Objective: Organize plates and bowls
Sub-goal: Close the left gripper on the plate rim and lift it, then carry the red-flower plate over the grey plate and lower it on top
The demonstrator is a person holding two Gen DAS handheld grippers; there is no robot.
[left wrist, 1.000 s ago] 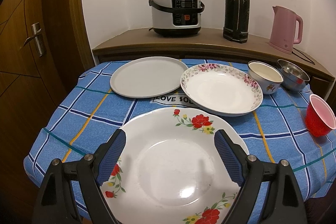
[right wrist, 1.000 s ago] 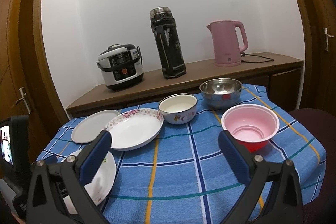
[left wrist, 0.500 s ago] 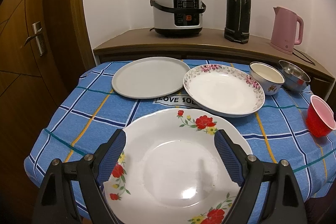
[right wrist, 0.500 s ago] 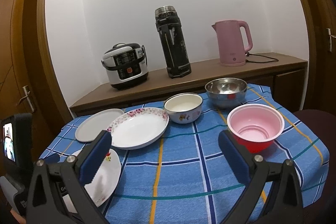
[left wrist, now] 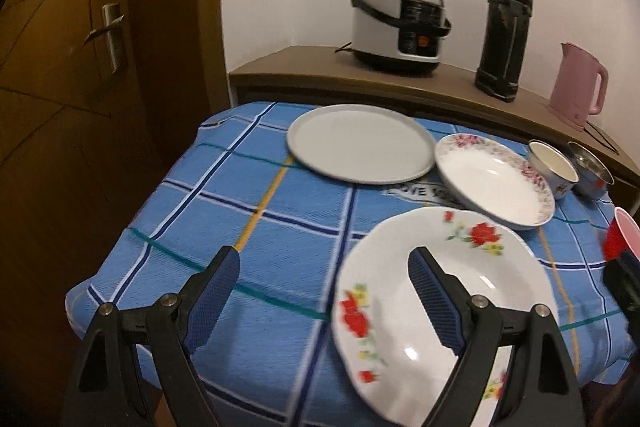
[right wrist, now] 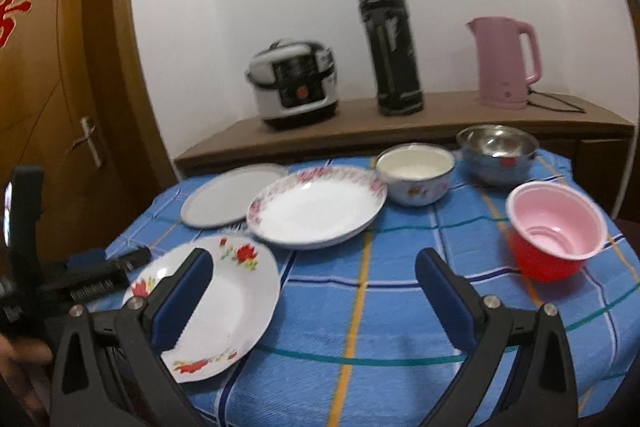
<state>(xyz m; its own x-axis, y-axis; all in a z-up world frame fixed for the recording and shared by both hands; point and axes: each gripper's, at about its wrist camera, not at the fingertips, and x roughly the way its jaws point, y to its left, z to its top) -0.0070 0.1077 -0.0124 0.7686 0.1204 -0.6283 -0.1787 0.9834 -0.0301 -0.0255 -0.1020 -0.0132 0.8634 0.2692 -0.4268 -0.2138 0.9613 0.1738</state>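
Note:
A white plate with red flowers lies at the table's near edge. My left gripper is open above it: the right finger hangs over the plate's bowl, the left finger over bare cloth. Behind lie a grey plate and a pink-rimmed deep plate. My right gripper hovers over the blue cloth with its jaws closing and nothing between them. The flowered plate sits under its left finger. A white enamel bowl, a steel bowl and a red bowl with a pink inside stand to the right.
The table wears a blue checked cloth. Behind it a wooden shelf carries a rice cooker, a black flask and a pink kettle. A wooden door is on the left. A hand holds the left tool.
The left view has swung left, so the flowered plate has shifted from between the fingers to under the right one. The right gripper has dropped, turned left, and its jaws have narrowed slightly.

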